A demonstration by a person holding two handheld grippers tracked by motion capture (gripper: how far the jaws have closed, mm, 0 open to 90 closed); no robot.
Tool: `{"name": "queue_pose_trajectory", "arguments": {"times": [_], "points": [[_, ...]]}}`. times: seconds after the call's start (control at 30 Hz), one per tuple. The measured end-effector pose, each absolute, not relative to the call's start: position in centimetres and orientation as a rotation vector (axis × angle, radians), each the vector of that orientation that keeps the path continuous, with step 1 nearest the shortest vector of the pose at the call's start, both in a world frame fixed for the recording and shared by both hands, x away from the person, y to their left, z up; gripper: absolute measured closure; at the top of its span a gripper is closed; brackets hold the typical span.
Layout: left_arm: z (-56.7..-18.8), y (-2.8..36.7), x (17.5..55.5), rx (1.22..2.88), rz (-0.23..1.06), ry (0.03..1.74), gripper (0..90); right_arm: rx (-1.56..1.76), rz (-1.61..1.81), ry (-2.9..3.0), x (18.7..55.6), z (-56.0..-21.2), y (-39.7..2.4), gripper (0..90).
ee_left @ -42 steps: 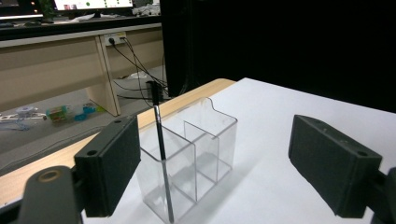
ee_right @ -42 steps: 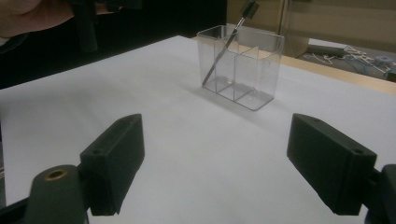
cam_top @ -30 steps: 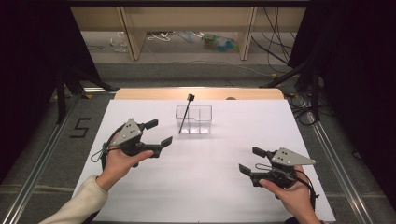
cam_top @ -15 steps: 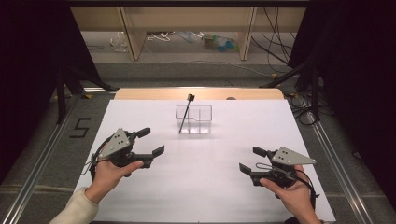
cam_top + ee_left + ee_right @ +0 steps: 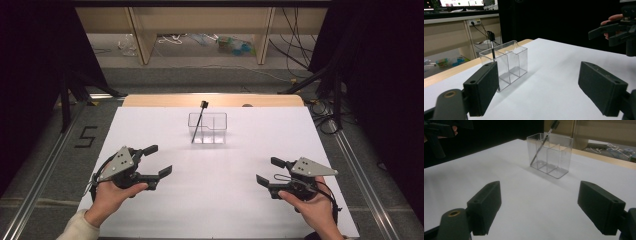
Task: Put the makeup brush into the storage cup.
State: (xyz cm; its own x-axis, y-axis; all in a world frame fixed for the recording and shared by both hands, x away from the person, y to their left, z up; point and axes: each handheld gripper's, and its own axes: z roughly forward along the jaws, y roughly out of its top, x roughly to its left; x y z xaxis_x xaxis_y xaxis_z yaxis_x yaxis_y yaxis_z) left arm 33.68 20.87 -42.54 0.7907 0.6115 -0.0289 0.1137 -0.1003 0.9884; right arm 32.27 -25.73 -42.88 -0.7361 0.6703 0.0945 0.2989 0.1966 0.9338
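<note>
White paper covers the table (image 5: 215, 200) in the high view, and near its far middle stands a clear plastic holder (image 5: 207, 128) with divided compartments. A thin black pen (image 5: 198, 123) leans in the holder's left compartment, its capped top tilted up and to the right past the rim. The left gripper (image 5: 161, 160) rests in the person's left hand (image 5: 107, 197) over the near-left part of the sheet, jaws spread wide with nothing between them, pointing right and slightly away. The right gripper (image 5: 270, 170) sits in the right hand (image 5: 310, 207) over the near-right part, jaws also apart and empty, pointing left. Both are well apart from the holder.

From the left gripper view, the two black jaws stand far apart at the bottom, bare white paper between them. The clear plastic holder (image 5: 506, 63) stands beyond the left-hand jaw, with the black pen (image 5: 492, 46) upright in its nearer end compartment. The right gripper (image 5: 616, 31) shows at the upper right edge.

From the right gripper view, the jaws likewise gape over empty paper. The clear plastic holder (image 5: 550, 155) stands ahead, the black pen (image 5: 544, 141) slanting in its left compartment. The left gripper (image 5: 439, 135) shows dimly at the upper left.
</note>
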Motion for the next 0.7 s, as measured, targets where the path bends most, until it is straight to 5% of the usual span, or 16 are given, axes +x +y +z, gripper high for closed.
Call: {"name": "queue_pose_trajectory", "arguments": {"times": [0.7], "points": [[-43.4,21.0,32.4,1.673,0.441,0.55,17.0,0.914,1.549,2.157,32.4,-43.0,-25.7,20.2]]}}
